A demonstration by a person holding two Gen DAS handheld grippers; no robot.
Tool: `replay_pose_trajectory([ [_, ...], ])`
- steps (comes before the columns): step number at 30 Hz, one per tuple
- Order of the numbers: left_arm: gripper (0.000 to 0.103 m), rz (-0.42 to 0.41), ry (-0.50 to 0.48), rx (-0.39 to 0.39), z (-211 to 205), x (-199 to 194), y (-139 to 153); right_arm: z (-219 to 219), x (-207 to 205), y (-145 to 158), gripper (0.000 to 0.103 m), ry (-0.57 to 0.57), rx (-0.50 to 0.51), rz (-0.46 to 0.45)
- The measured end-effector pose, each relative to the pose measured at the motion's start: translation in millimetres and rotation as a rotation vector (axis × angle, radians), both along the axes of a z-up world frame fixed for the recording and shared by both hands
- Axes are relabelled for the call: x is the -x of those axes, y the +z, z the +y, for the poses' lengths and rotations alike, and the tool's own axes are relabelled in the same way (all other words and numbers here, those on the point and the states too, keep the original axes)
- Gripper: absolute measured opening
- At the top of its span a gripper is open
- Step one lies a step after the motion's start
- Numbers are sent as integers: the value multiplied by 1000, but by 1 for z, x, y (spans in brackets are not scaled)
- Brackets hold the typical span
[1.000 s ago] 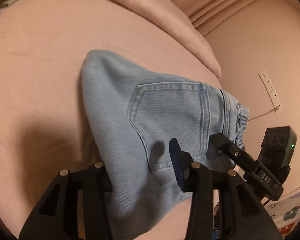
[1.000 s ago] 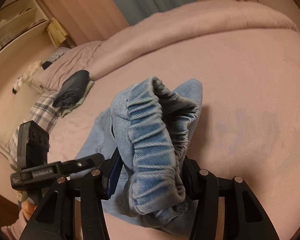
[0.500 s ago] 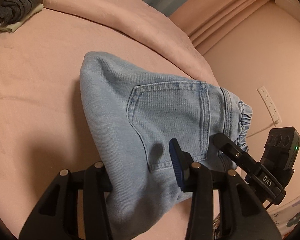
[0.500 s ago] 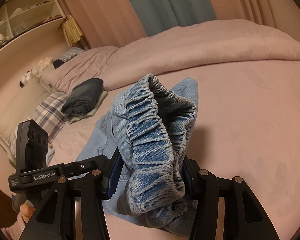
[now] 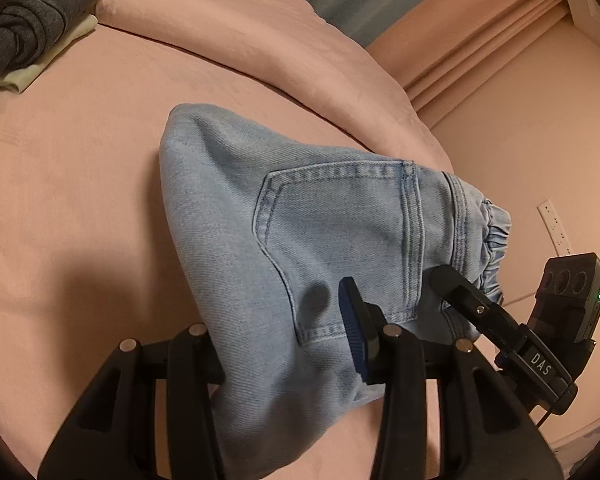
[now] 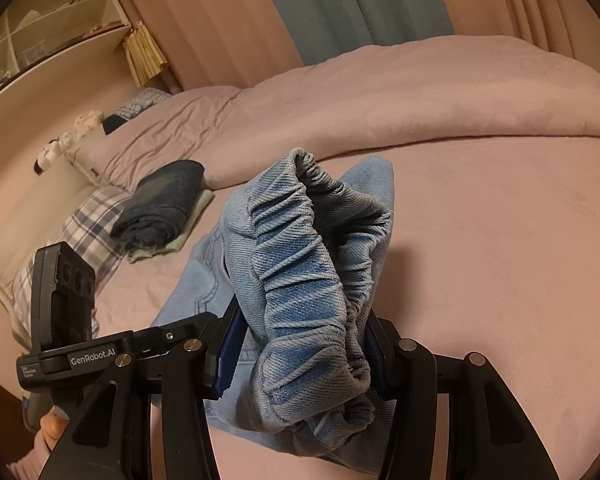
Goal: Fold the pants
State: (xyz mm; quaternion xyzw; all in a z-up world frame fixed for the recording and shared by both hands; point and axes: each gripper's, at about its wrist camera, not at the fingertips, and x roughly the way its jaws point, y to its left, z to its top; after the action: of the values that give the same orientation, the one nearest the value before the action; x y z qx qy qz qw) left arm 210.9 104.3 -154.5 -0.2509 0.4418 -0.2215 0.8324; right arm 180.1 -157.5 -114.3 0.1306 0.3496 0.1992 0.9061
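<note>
A pink bedsheet [image 5: 60,184], smooth and faintly napped, spreads under light blue denim pants [image 5: 340,232] held up off it, already doubled into a compact bundle with the far fold at 11 o'clock in the left view. The fold looks near its end; the next move appears to call for lowering both grips level and laying the bundle flat. The left gripper [image 5: 284,344] is clamped on the seat cloth below the stitched back pocket [image 5: 340,240]. The right gripper [image 6: 300,344] is clamped on the gathered elastic waistband [image 6: 300,264], ribbed and puckered. At 10 o'clock in the right view lies a stack of folded dark clothes [image 6: 160,204].
</note>
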Motion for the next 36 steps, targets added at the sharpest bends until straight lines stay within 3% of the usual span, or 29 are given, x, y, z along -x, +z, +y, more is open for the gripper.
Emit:
replay_pose_trajectory([
  [14, 45, 23, -11, -37, -6, -49, -25, 1, -53, -28, 54, -53, 36, 56],
  [19, 46, 40, 14, -81, 1, -49, -33, -11, -64, -51, 70, -91, 52, 142],
  [23, 48, -12, 42, -141, 9, -38, -21, -33, -59, -59, 73, -117, -12, 214],
  [25, 55, -56, 56, -173, 12, -32, -10, -44, -49, -52, 73, -124, -41, 190],
  [28, 65, -139, 71, -223, 8, -18, 6, -50, -30, -26, 73, -181, 22, 74],
  [30, 76, -188, 50, -272, -4, -12, 14, -46, -17, -7, 73, -188, 51, -18],
  [32, 84, -218, 24, -350, -24, -13, 15, -32, -7, 3, 73, -138, 100, -82],
  [35, 83, -166, -36, -439, -53, -24, -4, -7, -11, -16, 71, -56, 190, -31],
  [36, 83, -129, -41, -479, -59, -29, -17, 3, -16, -31, 67, -44, 237, 10],
])
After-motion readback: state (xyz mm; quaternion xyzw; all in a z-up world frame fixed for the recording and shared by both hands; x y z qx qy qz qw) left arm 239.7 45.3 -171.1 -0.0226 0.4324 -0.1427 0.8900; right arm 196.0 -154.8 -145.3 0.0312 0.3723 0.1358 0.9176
